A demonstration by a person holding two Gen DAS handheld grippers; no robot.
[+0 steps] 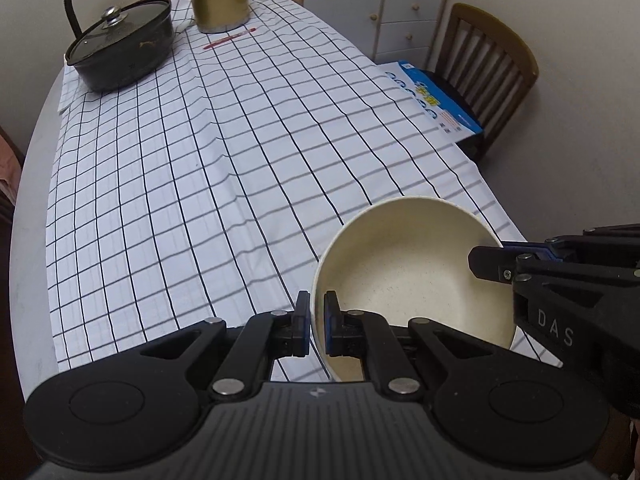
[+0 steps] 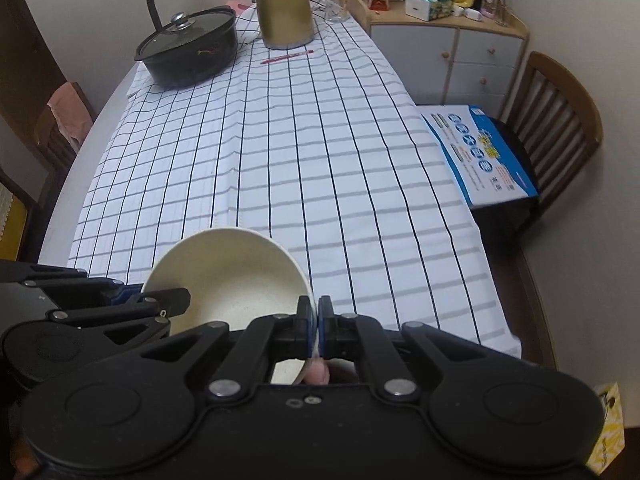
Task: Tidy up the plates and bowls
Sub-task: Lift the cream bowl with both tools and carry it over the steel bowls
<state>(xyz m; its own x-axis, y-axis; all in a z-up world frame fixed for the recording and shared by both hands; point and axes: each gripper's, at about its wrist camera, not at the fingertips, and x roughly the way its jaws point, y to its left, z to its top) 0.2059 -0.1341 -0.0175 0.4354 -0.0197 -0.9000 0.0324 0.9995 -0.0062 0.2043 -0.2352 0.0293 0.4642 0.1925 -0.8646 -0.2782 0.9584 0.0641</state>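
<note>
A cream bowl (image 1: 404, 272) hangs above the near end of the checked tablecloth (image 1: 224, 152), gripped from two sides. My left gripper (image 1: 317, 326) is shut on its left rim, one pad outside the wall and one inside. The right gripper (image 1: 486, 264) reaches in from the right edge and clamps the opposite rim. In the right wrist view the same bowl (image 2: 236, 280) sits low and left, with my right gripper (image 2: 318, 326) shut on its right rim and the left gripper (image 2: 176, 300) pinching the left rim. The bowl is empty and tilted slightly.
At the far end of the table stand a black lidded pot (image 2: 188, 48), a gold kettle (image 2: 284, 8), a glass (image 2: 334, 0) and a red pen (image 2: 286, 56). A blue box (image 2: 480, 152) lies on a wooden chair (image 2: 556, 128) to the right. A cabinet (image 2: 448, 40) stands behind.
</note>
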